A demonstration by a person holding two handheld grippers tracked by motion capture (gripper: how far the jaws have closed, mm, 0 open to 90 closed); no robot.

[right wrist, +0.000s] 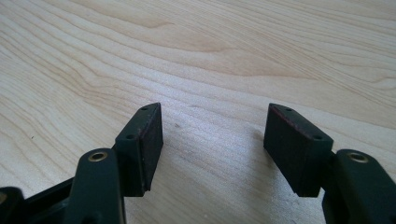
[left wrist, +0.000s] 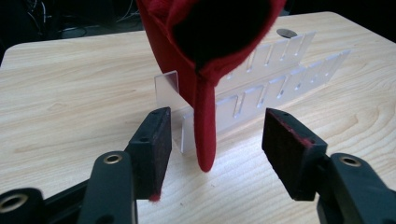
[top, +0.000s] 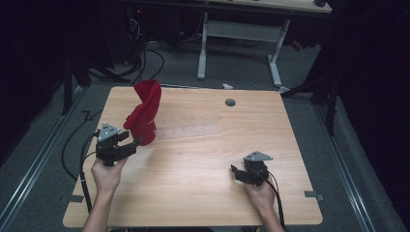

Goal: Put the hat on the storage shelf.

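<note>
**Red cloth draped over the clear rack**

I am holding my left gripper point(left wrist: 215, 135) with its jaws spread wide, gripping nothing, just before the red cloth point(top: 144, 113), which is hanging over the clear slotted rack point(left wrist: 275, 88) on the wooden table point(top: 193, 193). My right gripper point(right wrist: 212, 140) is hovering low over bare wood, jaws also apart and empty.

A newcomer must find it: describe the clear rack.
On the wooden table, look toward the left side, just ahead of the left gripper. There a red cloth stands draped over a clear rack that runs rightward from it. The rack is see-through plastic cut with rows of slots.
</note>
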